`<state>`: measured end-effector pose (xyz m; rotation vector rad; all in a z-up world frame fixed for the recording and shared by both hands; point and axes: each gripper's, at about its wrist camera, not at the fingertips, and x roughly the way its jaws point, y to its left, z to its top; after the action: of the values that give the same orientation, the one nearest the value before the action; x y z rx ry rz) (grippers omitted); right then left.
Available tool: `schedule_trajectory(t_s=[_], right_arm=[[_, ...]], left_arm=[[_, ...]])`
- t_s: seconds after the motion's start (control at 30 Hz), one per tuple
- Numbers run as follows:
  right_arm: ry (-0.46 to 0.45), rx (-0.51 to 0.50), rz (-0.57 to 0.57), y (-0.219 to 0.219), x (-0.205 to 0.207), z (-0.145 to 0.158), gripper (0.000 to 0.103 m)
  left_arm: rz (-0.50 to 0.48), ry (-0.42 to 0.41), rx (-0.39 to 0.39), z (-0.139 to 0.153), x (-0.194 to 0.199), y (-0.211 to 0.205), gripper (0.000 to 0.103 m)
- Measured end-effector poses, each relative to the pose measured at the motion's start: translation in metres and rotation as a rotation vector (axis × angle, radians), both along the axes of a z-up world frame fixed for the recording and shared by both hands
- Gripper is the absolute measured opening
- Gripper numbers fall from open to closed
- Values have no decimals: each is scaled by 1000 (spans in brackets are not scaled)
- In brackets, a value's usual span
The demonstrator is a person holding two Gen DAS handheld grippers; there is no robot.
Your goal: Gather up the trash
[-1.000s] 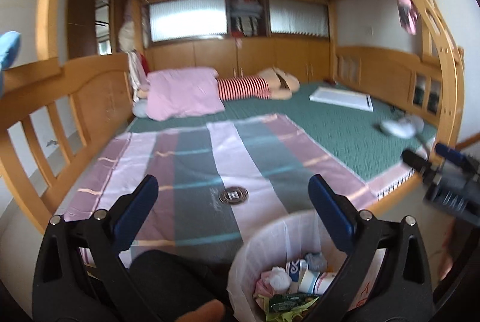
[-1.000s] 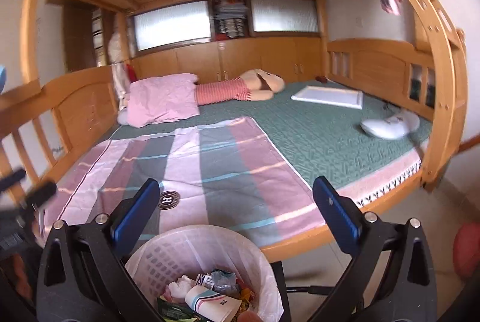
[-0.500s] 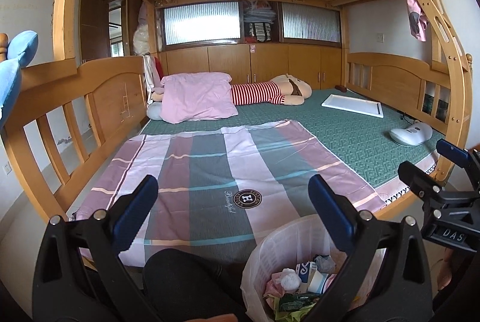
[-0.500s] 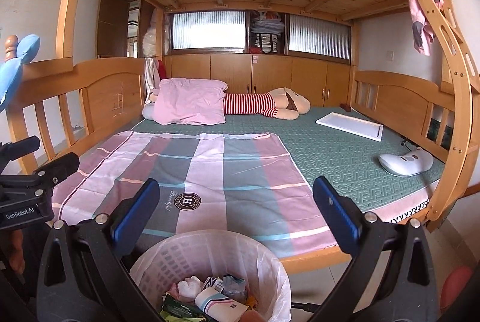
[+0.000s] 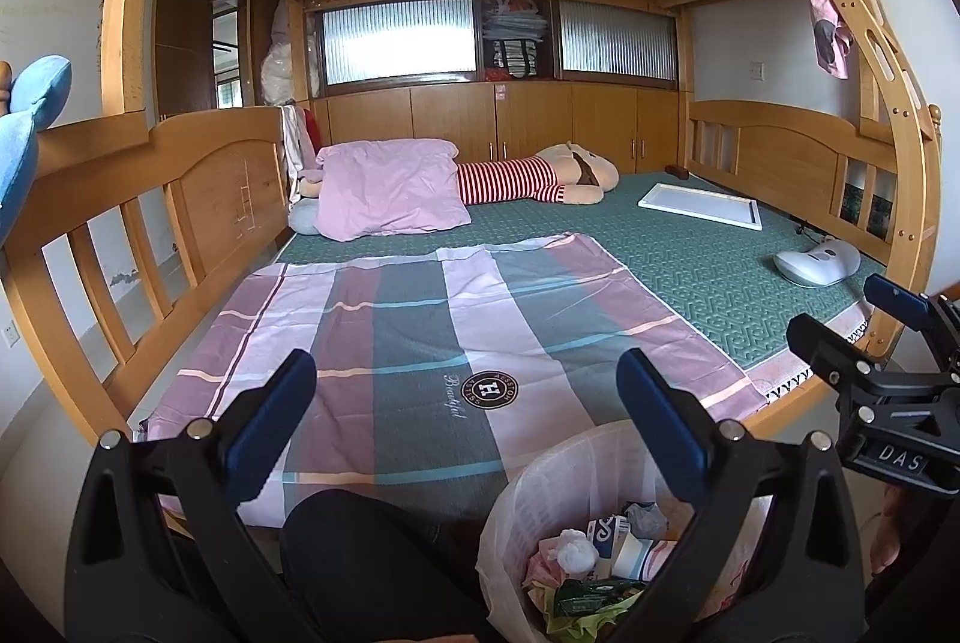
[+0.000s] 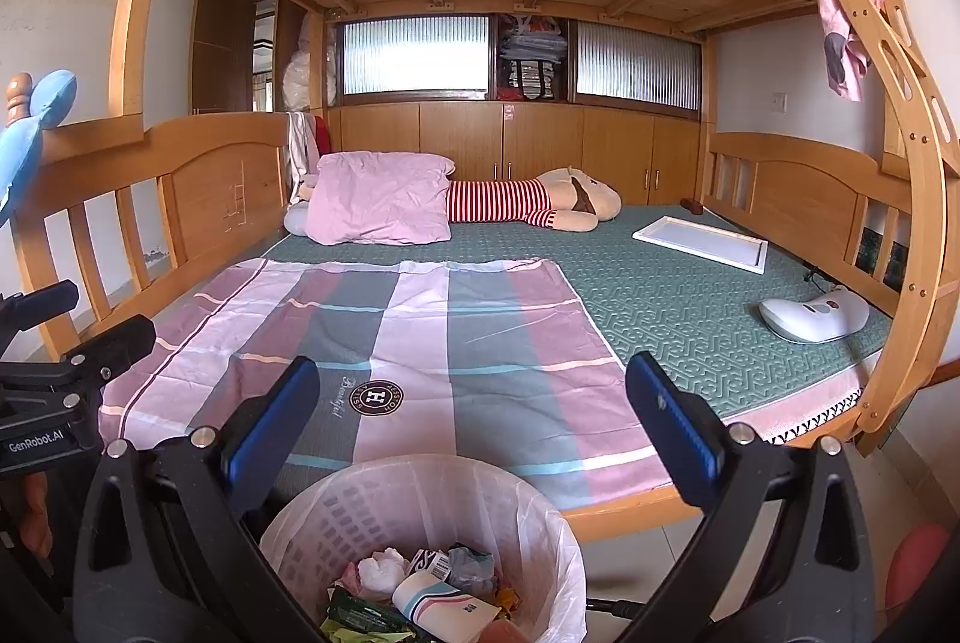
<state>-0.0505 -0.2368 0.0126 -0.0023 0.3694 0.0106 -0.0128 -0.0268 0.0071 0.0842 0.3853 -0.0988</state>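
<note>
Bedroom w/ a wooden bunk bed; lower bunk has a green mat, a striped pink-and-grey sheet, a pink pillow, a striped plush toy, a white board and a white gadget. No loose rubbish is visible on the bed.

Key relation: the bin, a white basket w/ a clear liner, stands on the floor against the foot of the bed, below and just ahead of both grippers. It already holds the trash: wrappers, tissue, a small carton. In the right wrist view it sits centred under the fingers; in the left wrist view it's off to the right, so the right gripper looks nearer and better lined up.

Left gripper: fingers wide apart, holding nothing, aimed level over the bed. Right gripper: same, fingers wide apart and empty, roughly level, side by side w/ the left. Judgement: collecting looks mostly done; the bin would be the next thing to deal w/.
</note>
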Motion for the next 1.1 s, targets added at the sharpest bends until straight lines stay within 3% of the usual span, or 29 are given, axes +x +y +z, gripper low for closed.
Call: schedule_trajectory(t_s=[1.1], right_arm=[[15, 0, 2, 1, 6, -7, 100]], left_arm=[[-15, 14, -6, -3, -2, -8, 100]])
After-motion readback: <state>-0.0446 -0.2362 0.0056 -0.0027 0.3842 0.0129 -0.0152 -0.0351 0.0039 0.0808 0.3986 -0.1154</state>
